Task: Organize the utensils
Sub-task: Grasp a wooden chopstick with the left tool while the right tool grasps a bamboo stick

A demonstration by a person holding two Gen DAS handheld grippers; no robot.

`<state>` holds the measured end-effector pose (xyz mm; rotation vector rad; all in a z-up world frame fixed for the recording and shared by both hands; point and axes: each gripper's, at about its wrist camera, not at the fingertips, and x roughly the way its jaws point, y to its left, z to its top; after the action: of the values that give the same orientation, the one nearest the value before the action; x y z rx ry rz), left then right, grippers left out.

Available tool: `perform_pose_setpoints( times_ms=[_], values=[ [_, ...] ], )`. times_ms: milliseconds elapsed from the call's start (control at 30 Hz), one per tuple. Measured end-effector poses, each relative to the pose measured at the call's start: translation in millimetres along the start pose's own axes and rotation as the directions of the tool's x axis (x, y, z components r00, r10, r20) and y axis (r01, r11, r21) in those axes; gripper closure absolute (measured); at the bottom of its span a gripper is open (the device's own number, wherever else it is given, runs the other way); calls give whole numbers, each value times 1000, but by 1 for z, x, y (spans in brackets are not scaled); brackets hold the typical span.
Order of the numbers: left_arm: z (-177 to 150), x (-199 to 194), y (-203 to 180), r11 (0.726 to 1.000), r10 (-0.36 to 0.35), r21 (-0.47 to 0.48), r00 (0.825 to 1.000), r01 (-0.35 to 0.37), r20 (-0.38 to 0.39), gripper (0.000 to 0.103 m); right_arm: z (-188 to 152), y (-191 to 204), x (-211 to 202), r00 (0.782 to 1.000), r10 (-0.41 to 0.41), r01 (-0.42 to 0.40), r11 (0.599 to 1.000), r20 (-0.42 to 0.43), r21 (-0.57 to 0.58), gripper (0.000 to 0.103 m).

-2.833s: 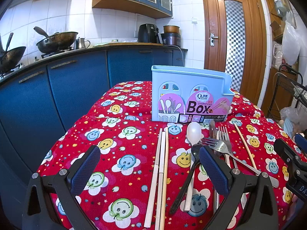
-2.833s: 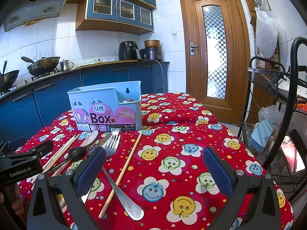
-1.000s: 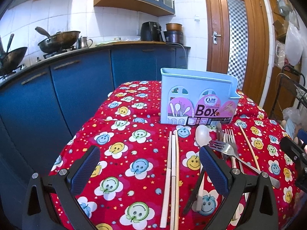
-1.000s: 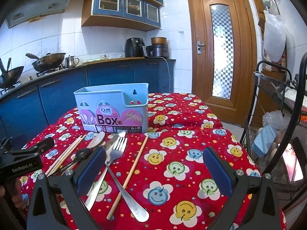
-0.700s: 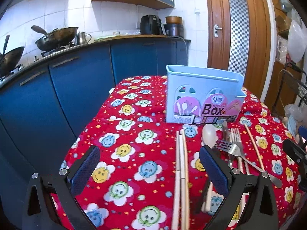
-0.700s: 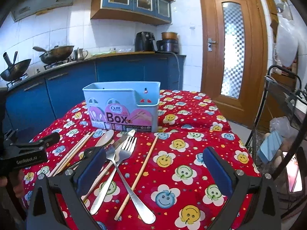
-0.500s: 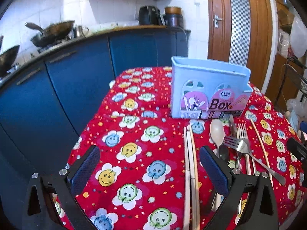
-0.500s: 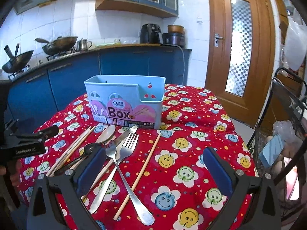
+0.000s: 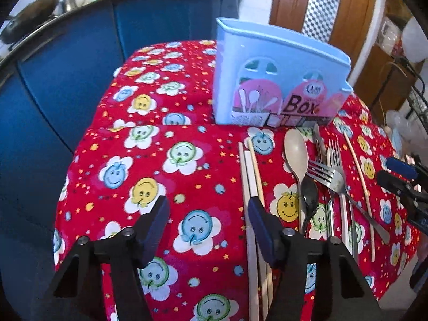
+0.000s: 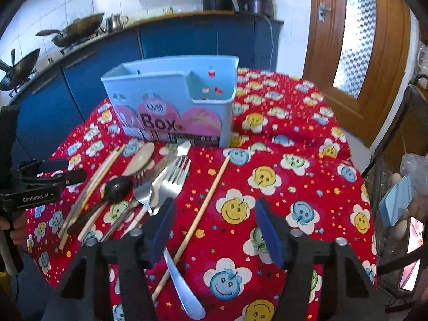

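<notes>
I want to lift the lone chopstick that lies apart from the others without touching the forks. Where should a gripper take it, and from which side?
Grip the single chopstick near mid-length, coming from above, with the jaws across its thin shaft. It lies flat on the tablecloth, with bare cloth on its door side, while its lower end runs close to the fork handle. The right gripper, now closing on nothing, looks nearest.

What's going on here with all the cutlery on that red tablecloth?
A person holds a gripper in each hand over a table where chopsticks, spoons and forks lie in front of a blue utensil box. Both the left gripper and right gripper are closing with nothing between their fingers. Nothing has been picked up yet.
</notes>
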<state>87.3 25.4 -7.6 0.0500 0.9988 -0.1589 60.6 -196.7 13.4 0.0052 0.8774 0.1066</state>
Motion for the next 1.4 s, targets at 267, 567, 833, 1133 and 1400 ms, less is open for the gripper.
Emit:
perform_pose_setpoints(
  times_ms=[267, 567, 833, 1133, 1400],
  values=[
    [5, 7, -5, 999, -8, 46, 999, 10, -48, 56, 10, -3, 25, 989, 68, -65, 997, -134, 30, 63],
    [8, 14, 1, 999, -30, 27, 996, 33, -84, 57, 18, -6, 41, 975, 76, -68, 997, -211, 45, 71],
    [13, 11, 2, 997, -78, 9, 993, 79, -88, 57, 27, -11, 49, 963, 84, -72, 996, -255, 58, 79],
    [11, 13, -6, 996, -64, 51, 992, 70, -105, 57, 25, -13, 45, 957, 65, -60, 998, -284, 27, 91],
    [19, 23, -3, 999, -42, 23, 988, 46, -151, 57, 25, -14, 45, 942, 65, -69, 998, -330, 0, 91]
  ],
)
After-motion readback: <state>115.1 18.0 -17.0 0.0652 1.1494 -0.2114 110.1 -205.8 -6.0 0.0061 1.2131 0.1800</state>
